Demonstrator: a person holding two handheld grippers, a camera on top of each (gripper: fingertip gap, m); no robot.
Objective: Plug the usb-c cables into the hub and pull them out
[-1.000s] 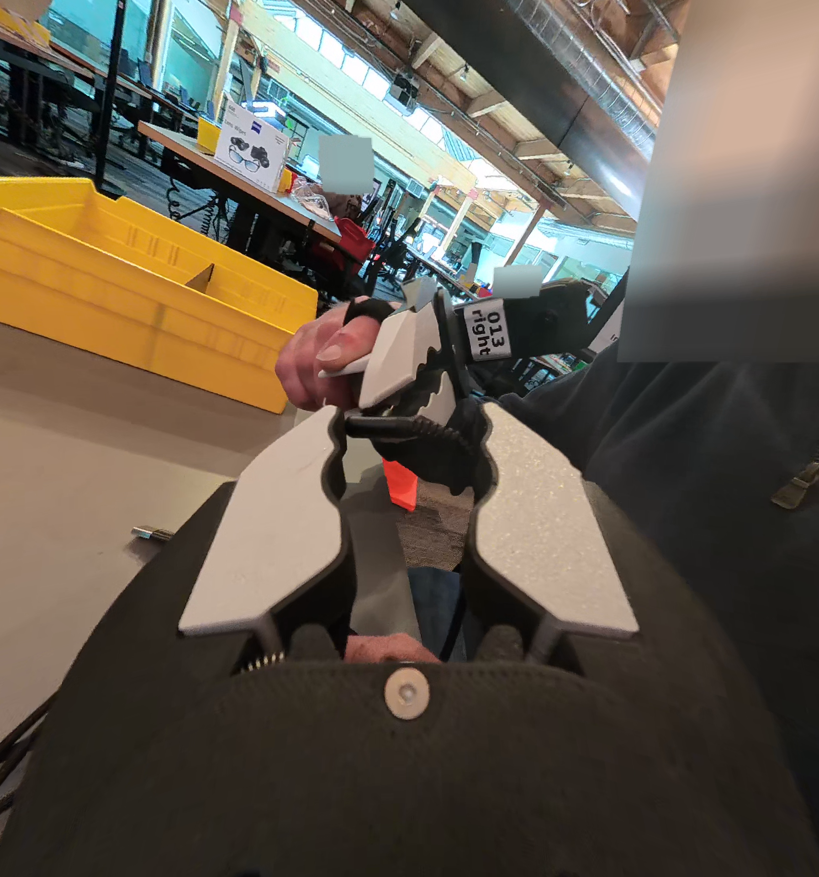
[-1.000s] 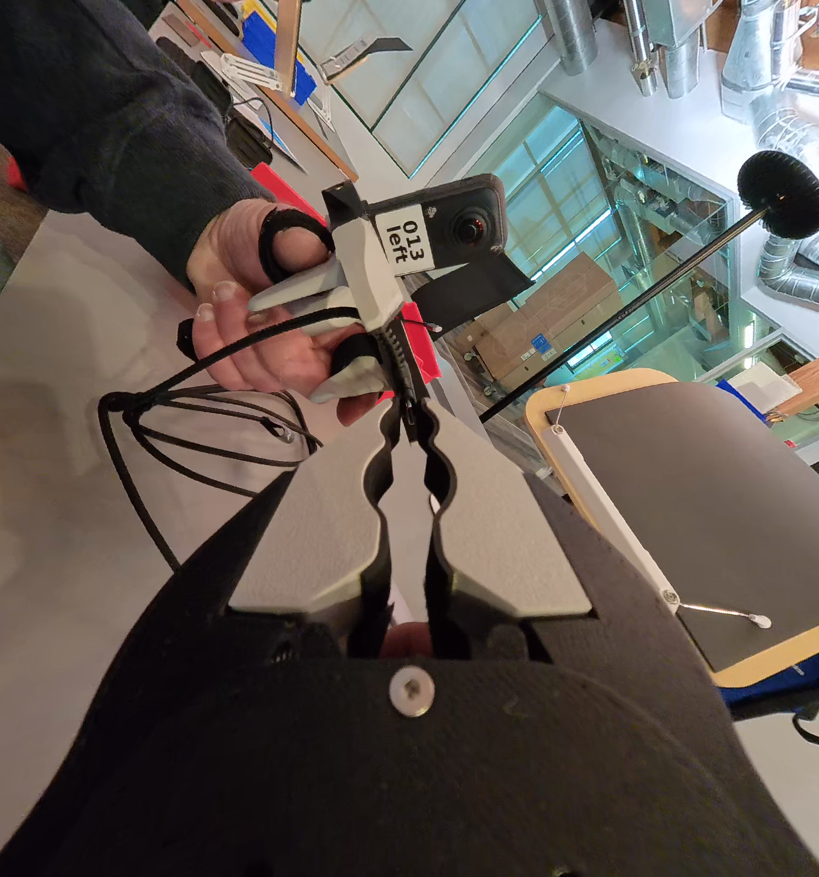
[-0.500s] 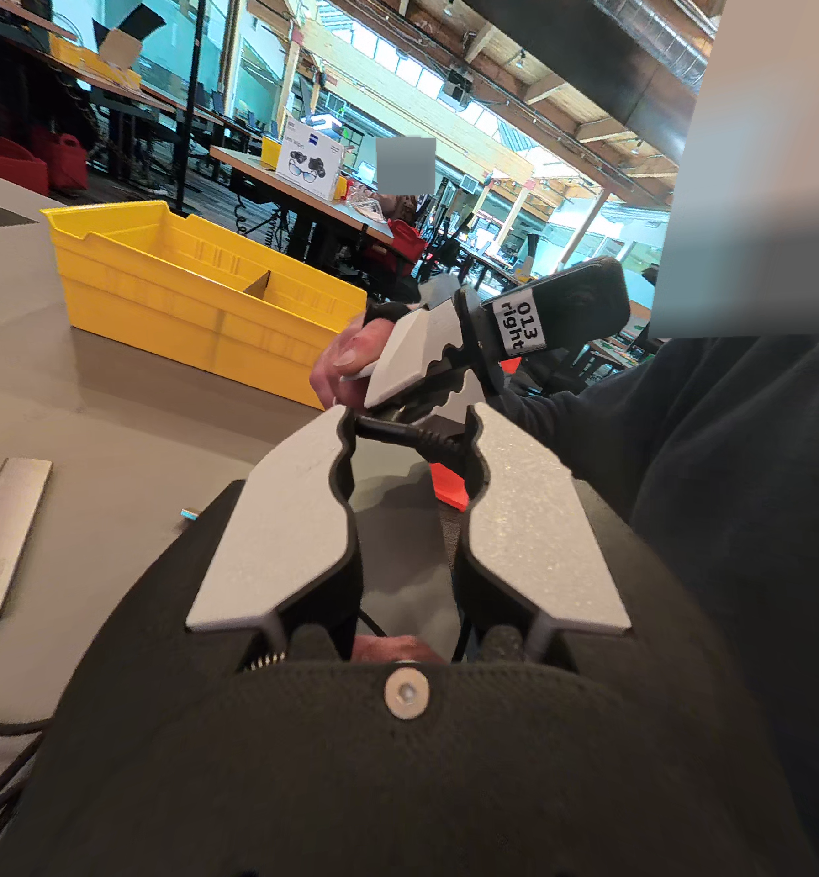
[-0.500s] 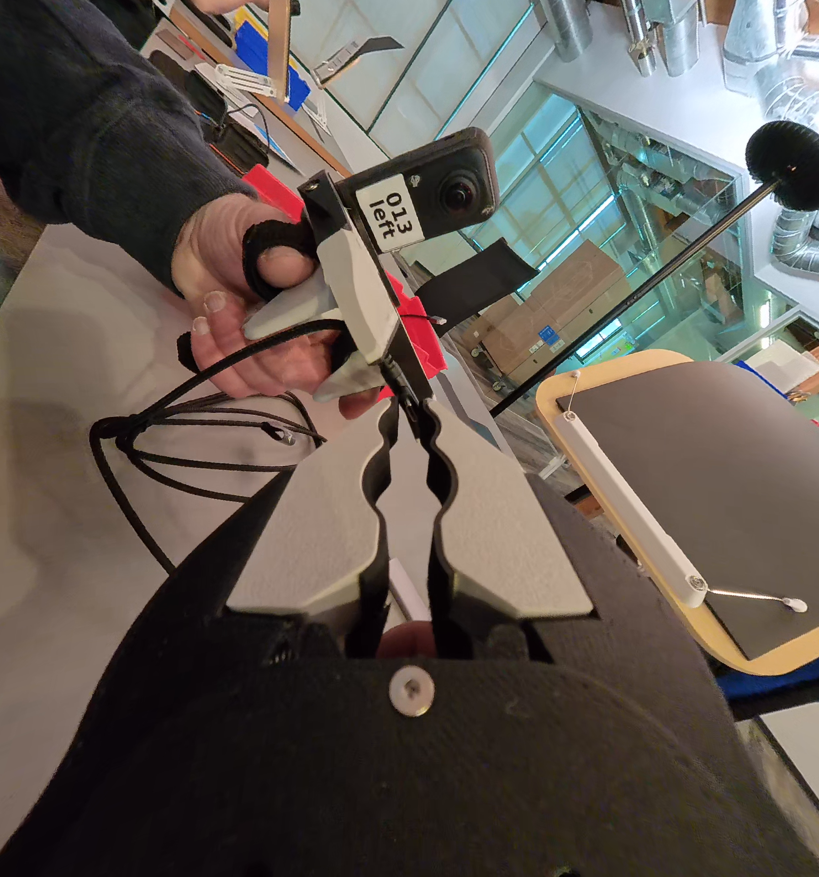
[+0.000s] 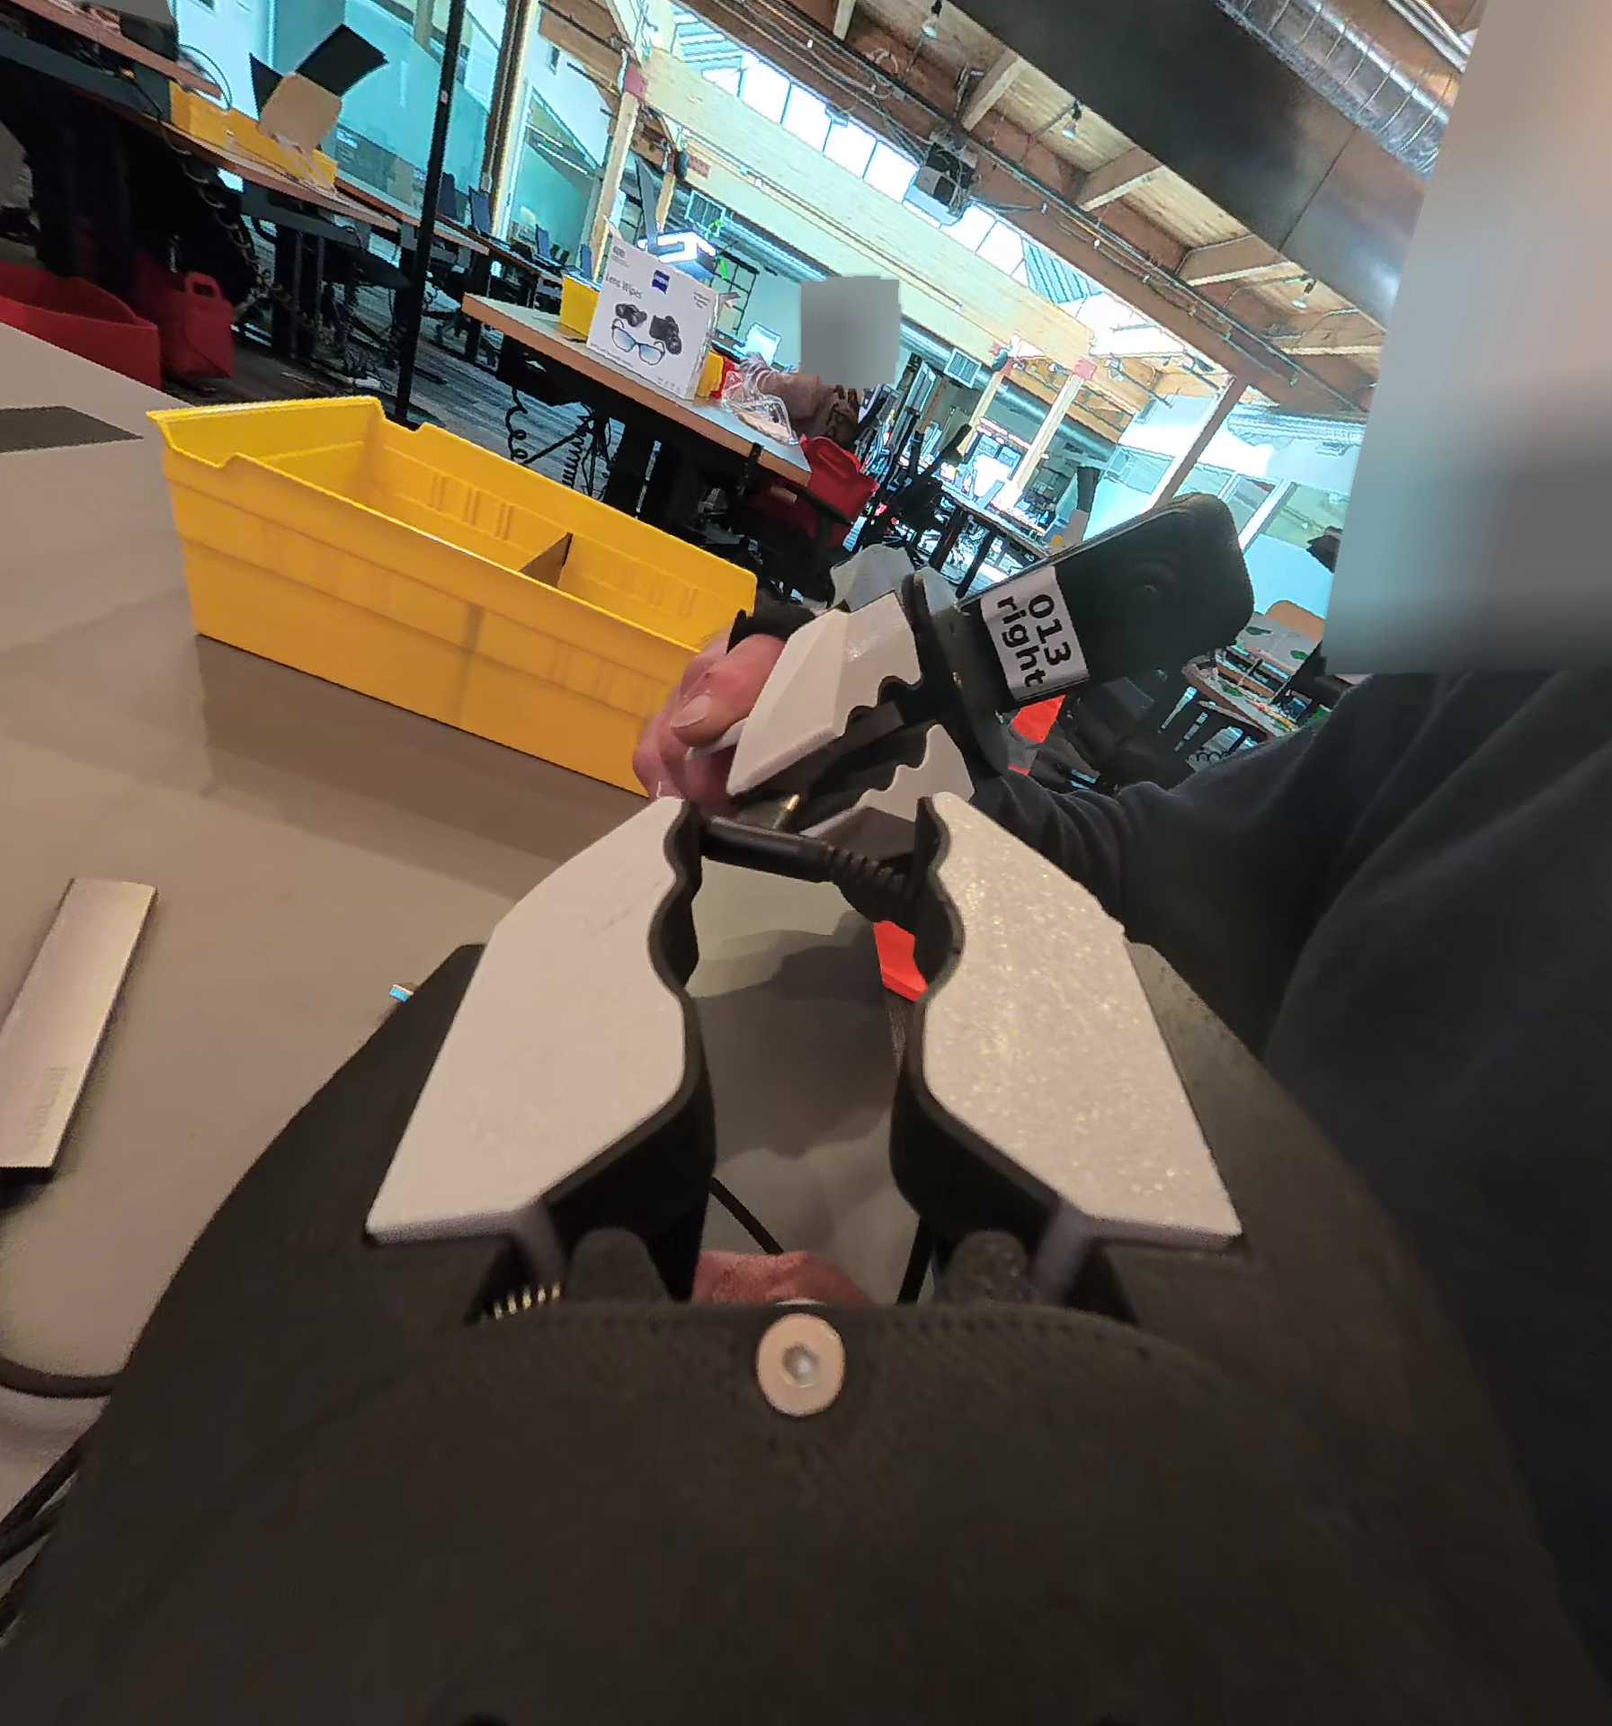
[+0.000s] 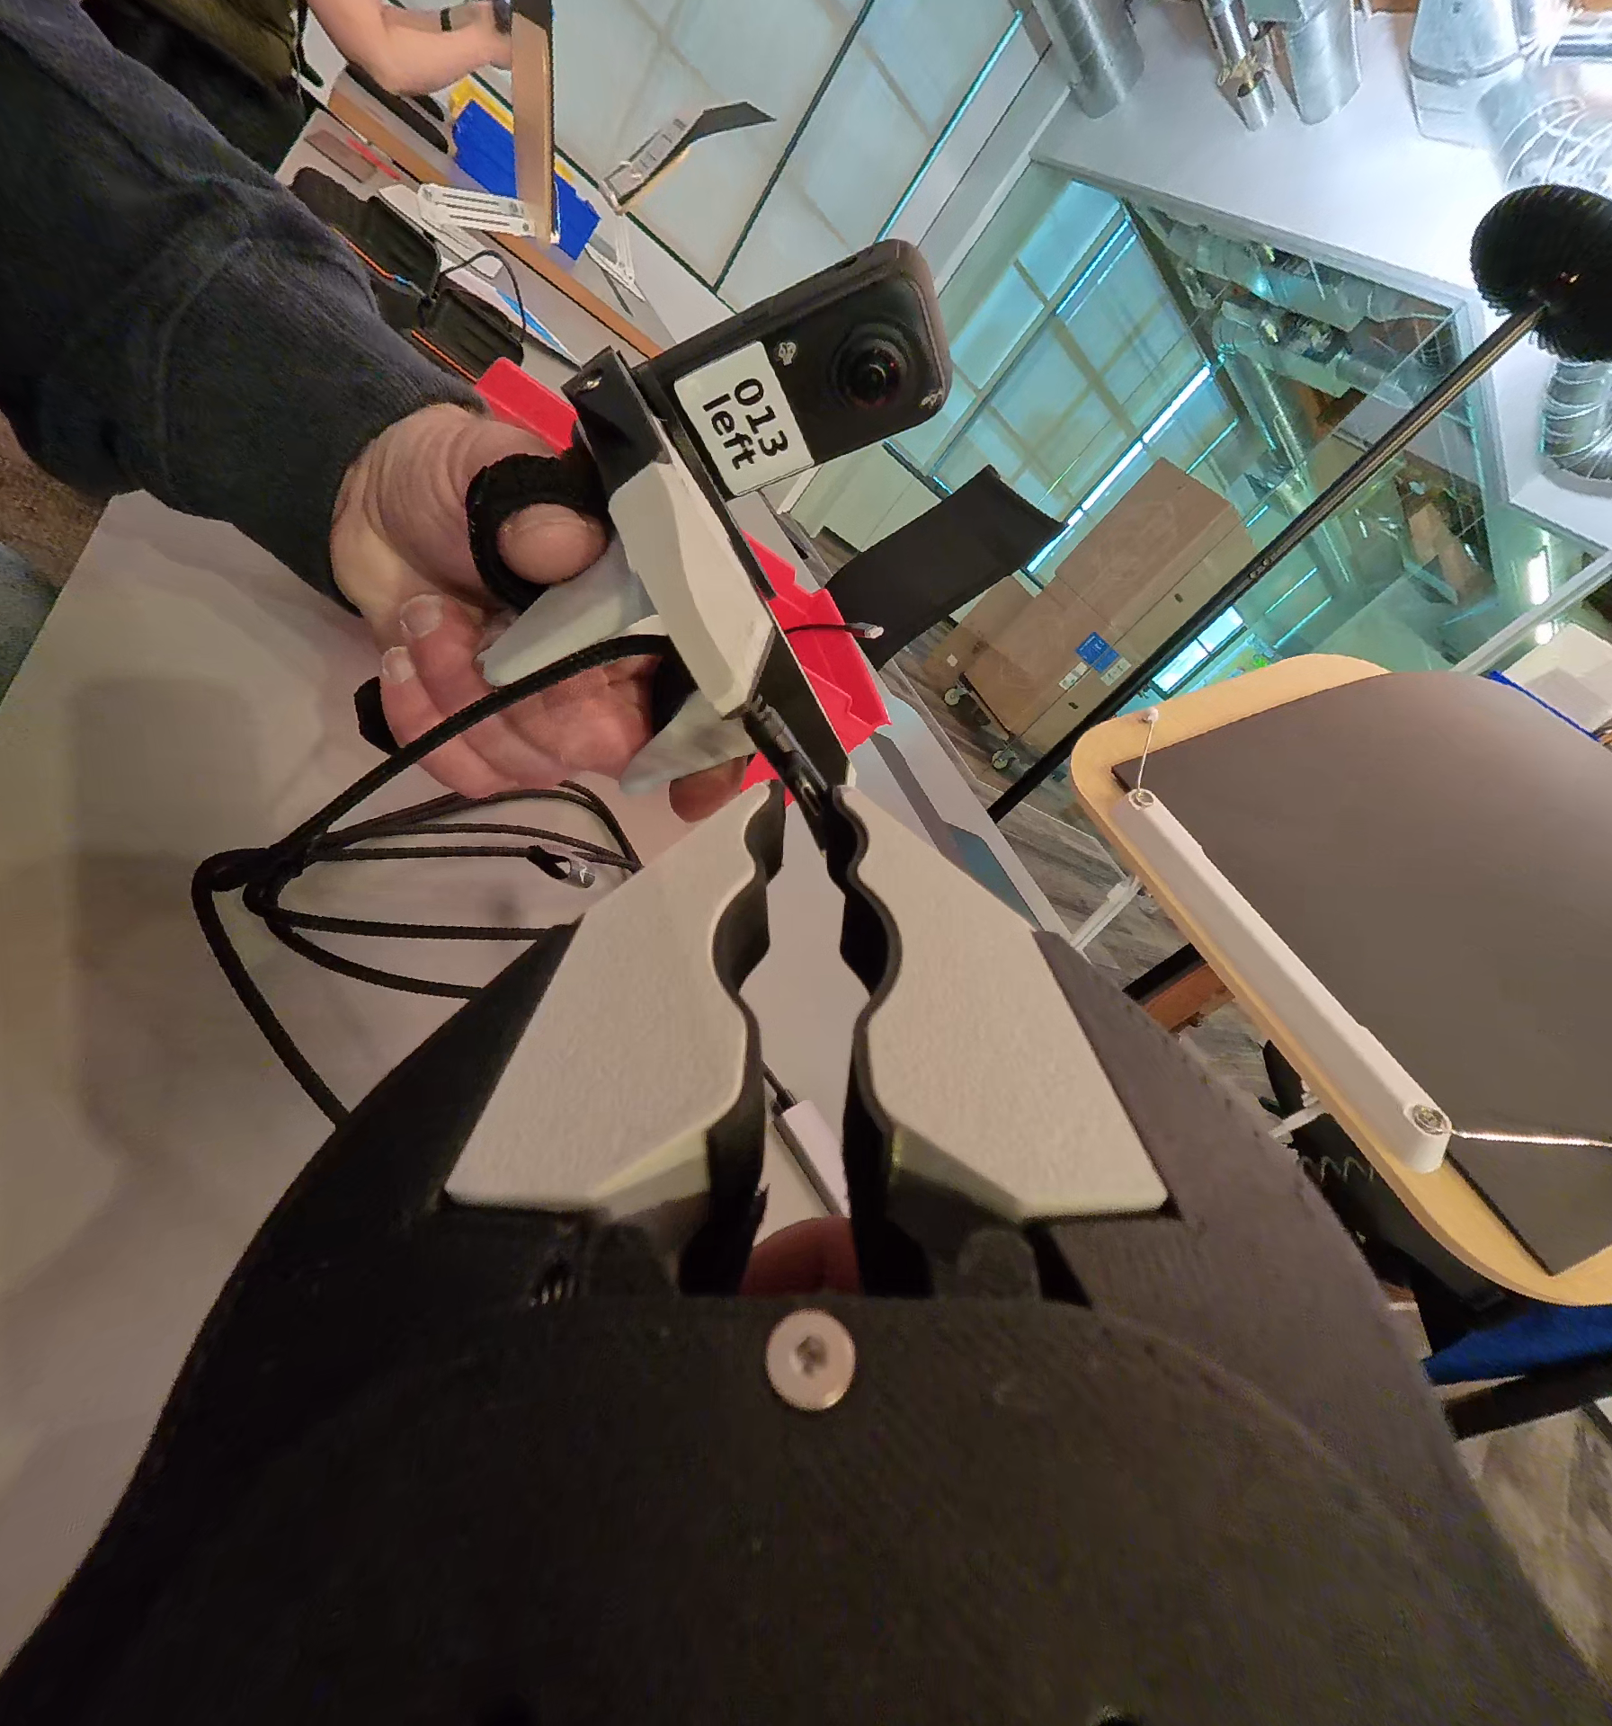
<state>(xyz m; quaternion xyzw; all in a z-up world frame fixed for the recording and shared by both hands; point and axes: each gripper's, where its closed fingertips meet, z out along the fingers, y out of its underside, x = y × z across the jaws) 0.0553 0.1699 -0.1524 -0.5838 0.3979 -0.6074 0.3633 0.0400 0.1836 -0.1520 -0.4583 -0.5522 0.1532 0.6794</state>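
My left gripper [image 5: 811, 845] clamps the black usb-c cable [image 5: 788, 850] crosswise at centre frame; my right gripper [image 6: 802, 822], nearly closed, pinches its plug tip. Since a second ago the view has swung left; the hub [image 5: 50, 1018] now shows at lower left on the table [image 5: 251, 822], so insertion looks next.

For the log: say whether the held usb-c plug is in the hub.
Out: the usb-c plug sits between the left hand-held gripper's tips, the hub lying apart.
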